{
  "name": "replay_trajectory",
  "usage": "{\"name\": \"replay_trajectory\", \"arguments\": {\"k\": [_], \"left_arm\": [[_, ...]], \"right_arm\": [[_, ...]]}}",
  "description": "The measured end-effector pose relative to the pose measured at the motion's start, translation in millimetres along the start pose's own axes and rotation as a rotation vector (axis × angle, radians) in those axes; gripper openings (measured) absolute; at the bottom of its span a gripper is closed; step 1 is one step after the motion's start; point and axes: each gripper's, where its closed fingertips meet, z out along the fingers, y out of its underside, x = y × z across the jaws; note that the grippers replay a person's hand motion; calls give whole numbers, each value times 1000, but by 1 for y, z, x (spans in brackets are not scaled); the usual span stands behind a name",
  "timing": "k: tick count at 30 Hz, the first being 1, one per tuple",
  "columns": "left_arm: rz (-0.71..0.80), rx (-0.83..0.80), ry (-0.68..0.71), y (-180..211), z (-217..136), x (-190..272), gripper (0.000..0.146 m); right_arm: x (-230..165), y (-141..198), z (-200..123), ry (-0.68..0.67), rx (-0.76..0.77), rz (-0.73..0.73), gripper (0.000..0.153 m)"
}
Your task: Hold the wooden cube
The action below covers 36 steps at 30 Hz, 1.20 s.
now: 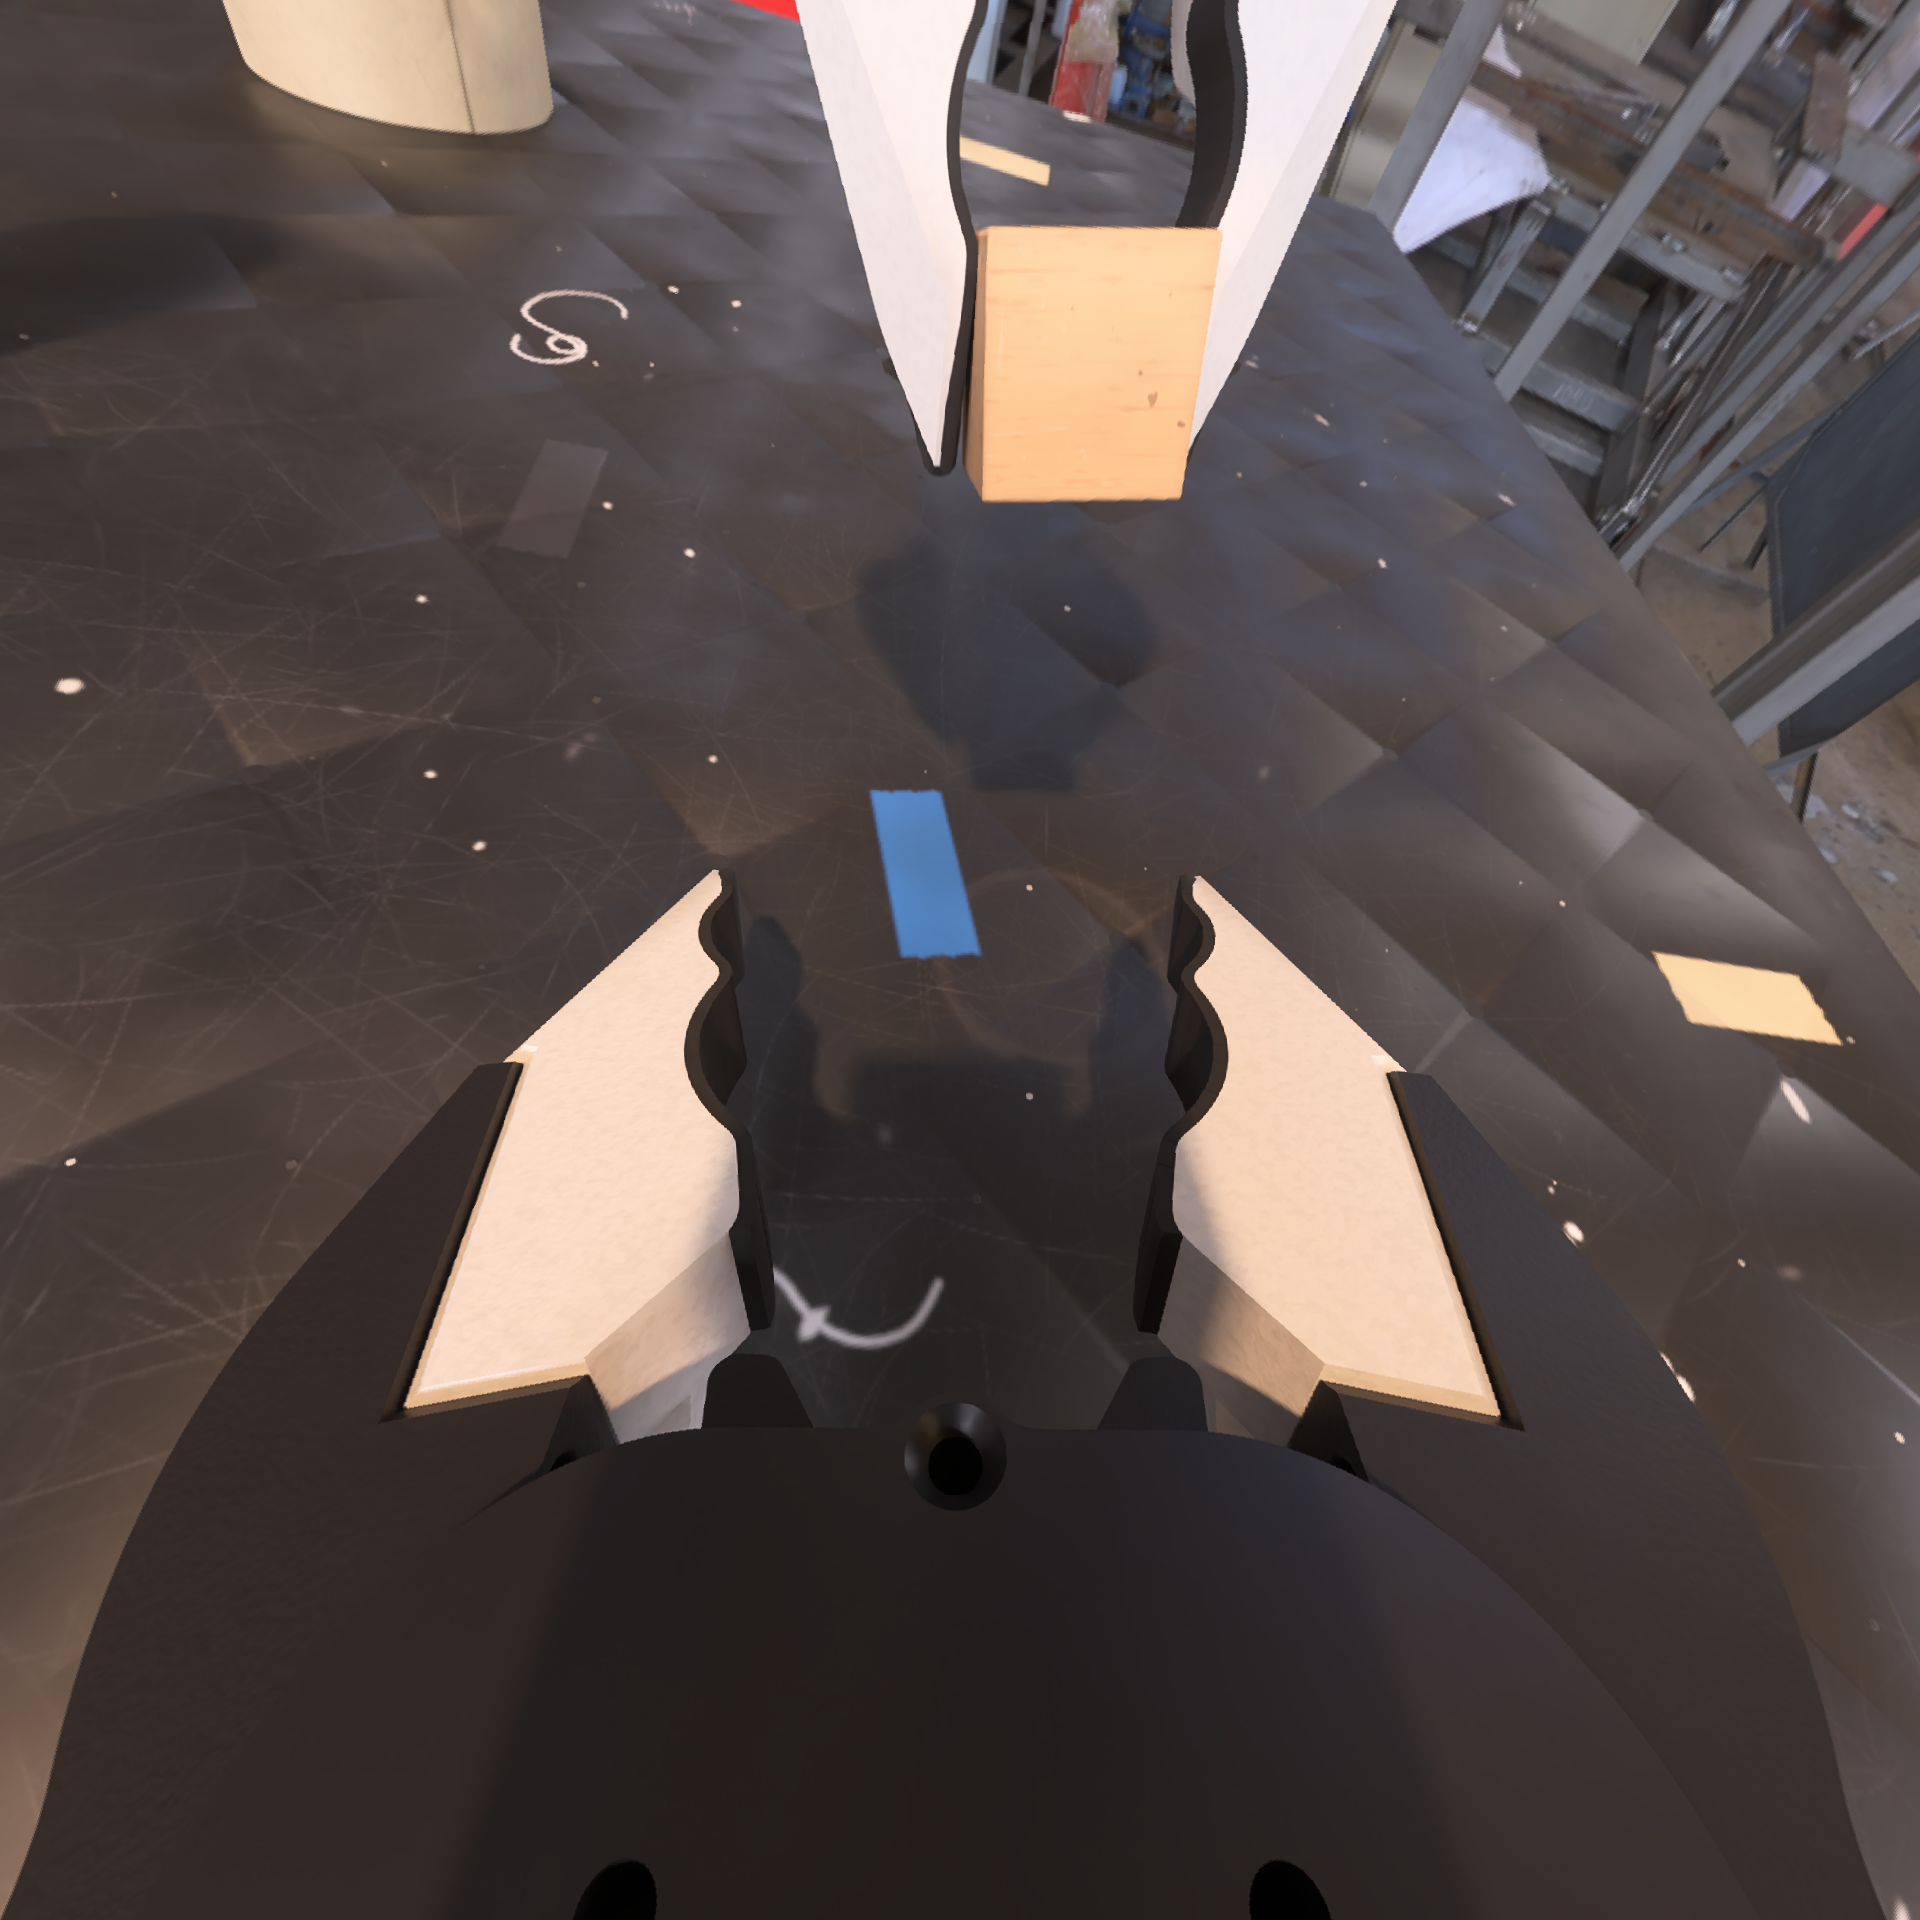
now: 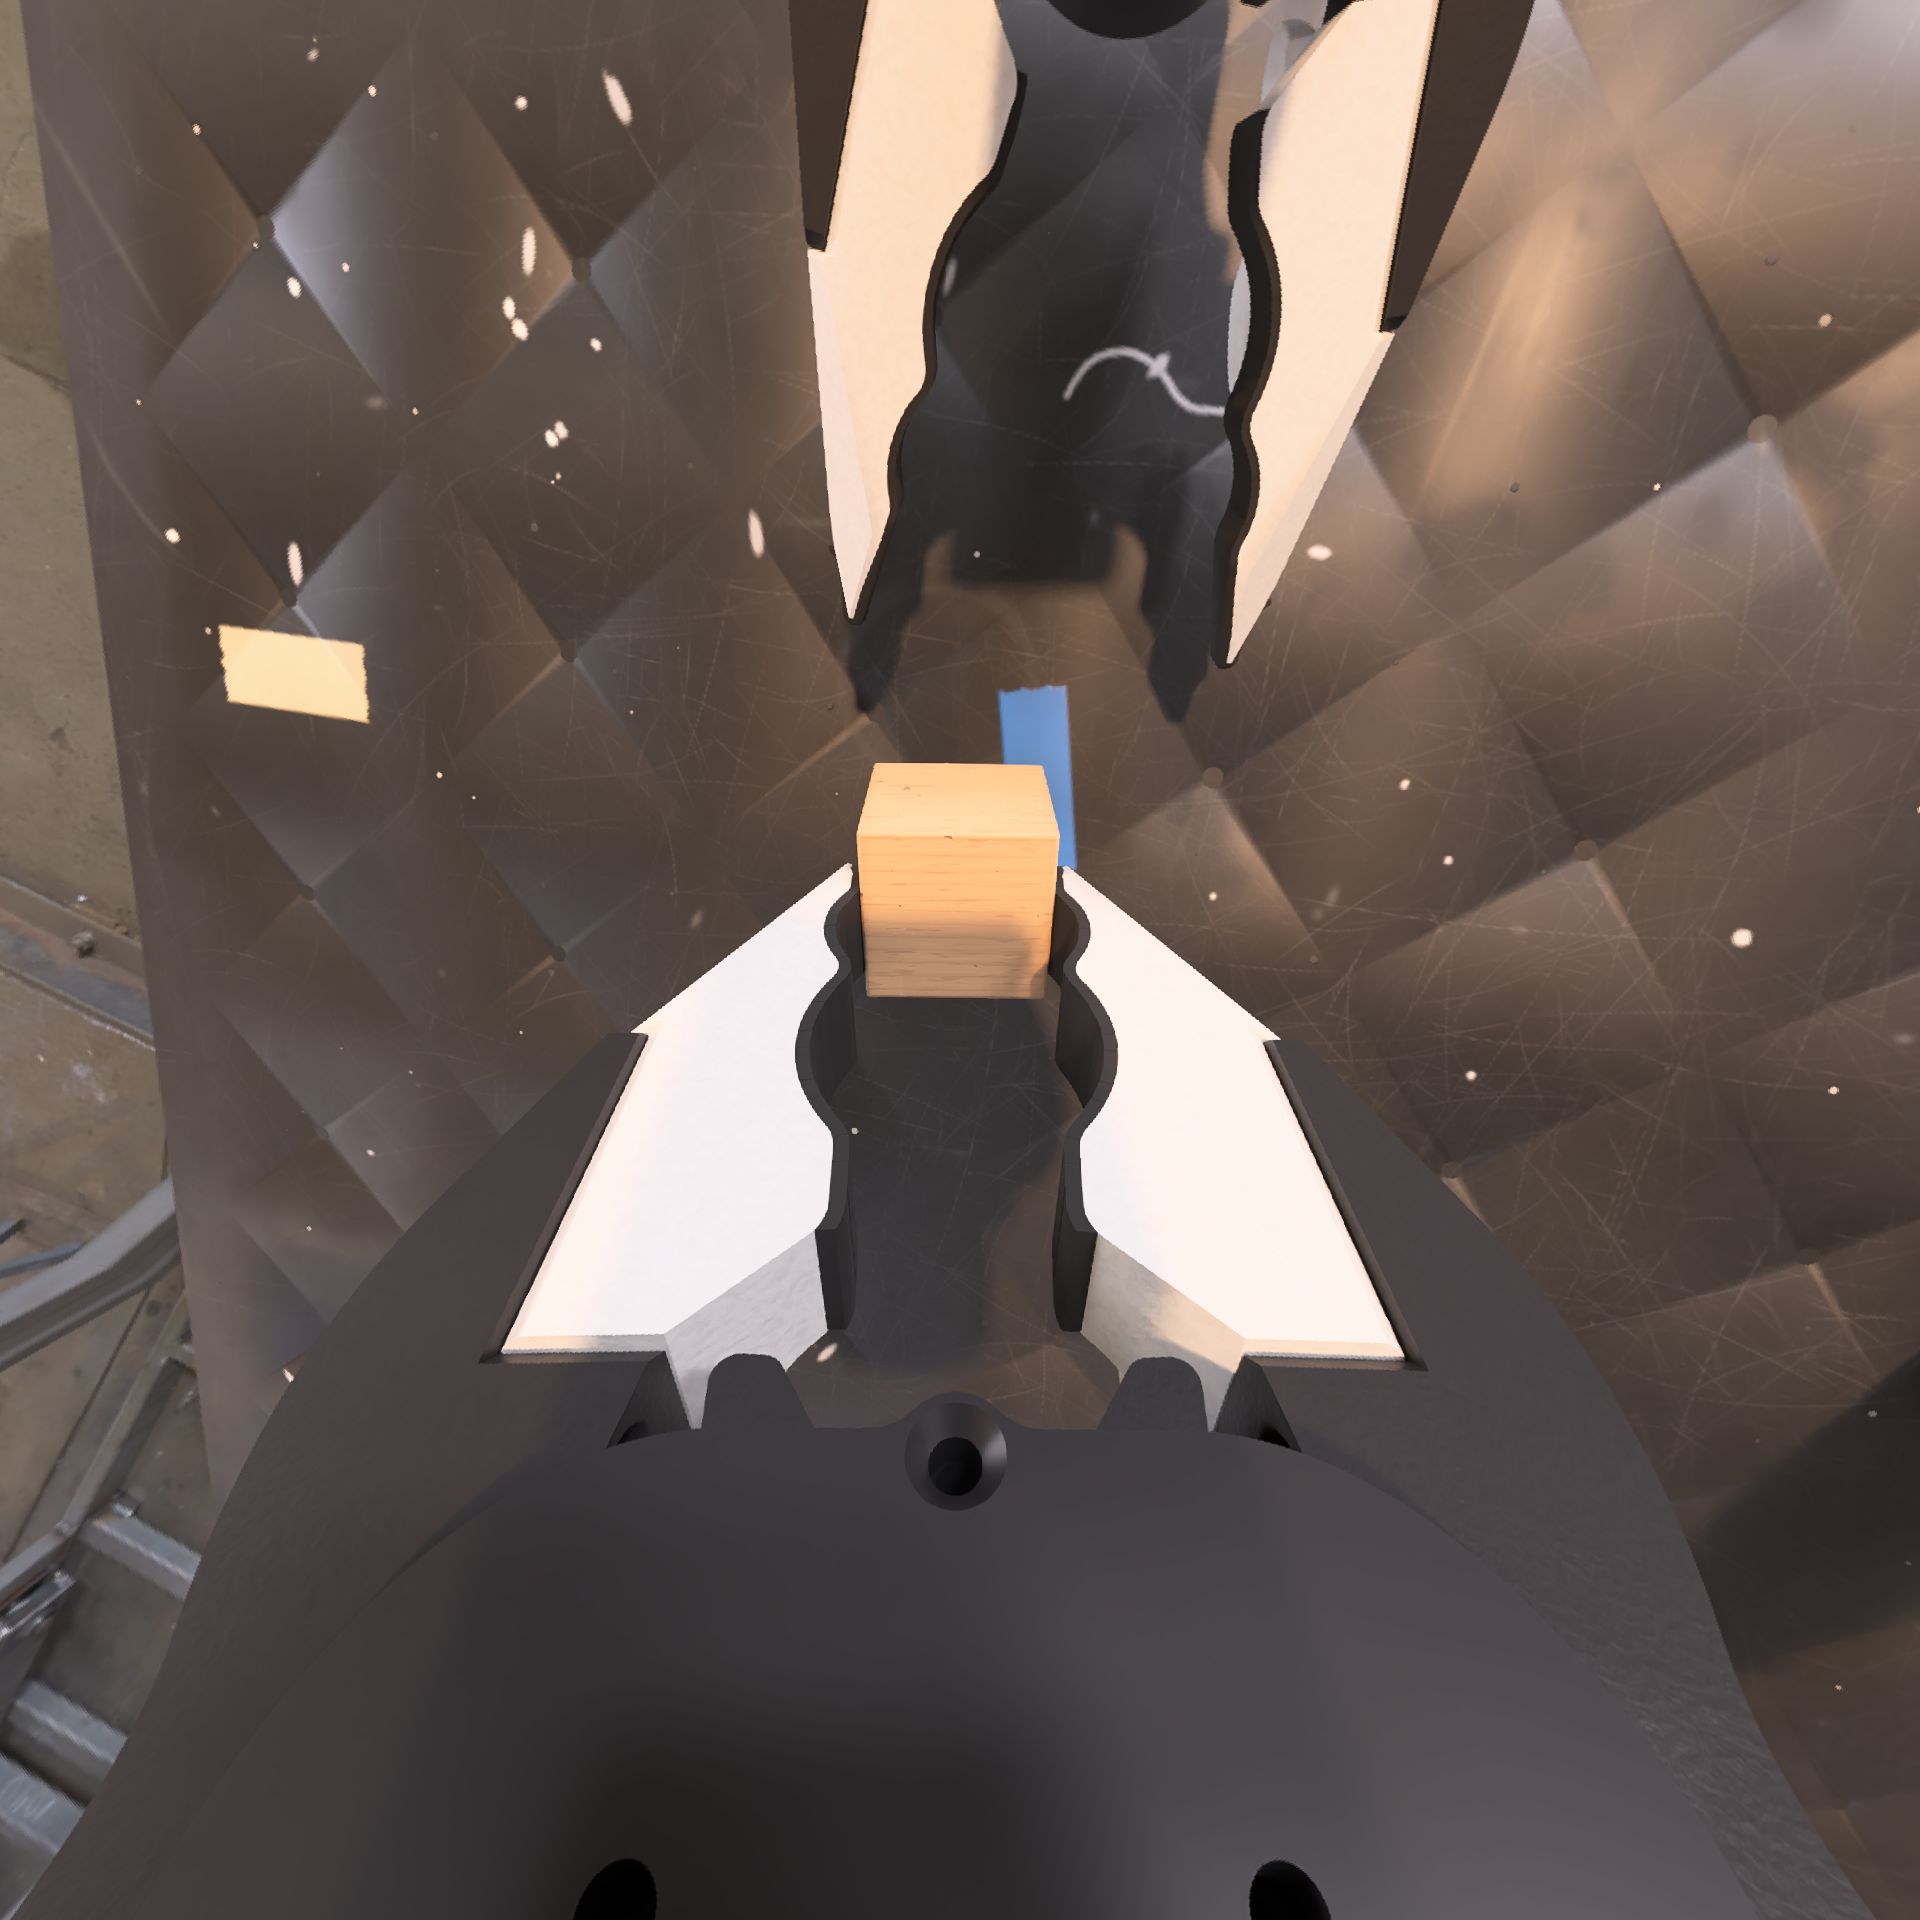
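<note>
Right gripper [image 2: 956,883] clamps the wooden cube [image 2: 956,883] at its fingertips, raised off the dark table [image 1: 312,831]; left gripper [image 1: 956,883] is spread wide with nothing in it.

In the left wrist view the cube [image 1: 1091,364] hangs between the right gripper's [image 1: 1070,436] white fingers [image 1: 904,260], its shadow on the table below. Blue tape strip [image 1: 923,873] lies on the table between the two grippers, nothing blocking the gap. Tan tape patch [image 1: 1745,997] off to one side, chalk scribble [image 1: 561,327] and a cream cylinder [image 1: 395,62] farther off. Metal racks [image 1: 1662,260] beyond the table edge.
</note>
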Motion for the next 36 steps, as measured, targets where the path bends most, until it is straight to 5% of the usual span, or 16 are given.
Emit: {"name": "replay_trajectory", "arguments": {"k": [26, 36], "left_arm": [[42, 62, 35, -15, -12, 13, 63], [56, 14, 64, -10, -6, 26, 69]], "right_arm": [[-2, -2, 1, 18, 1, -104, 34], [-4, -7, 3, 22, 9, -86, 34]]}}
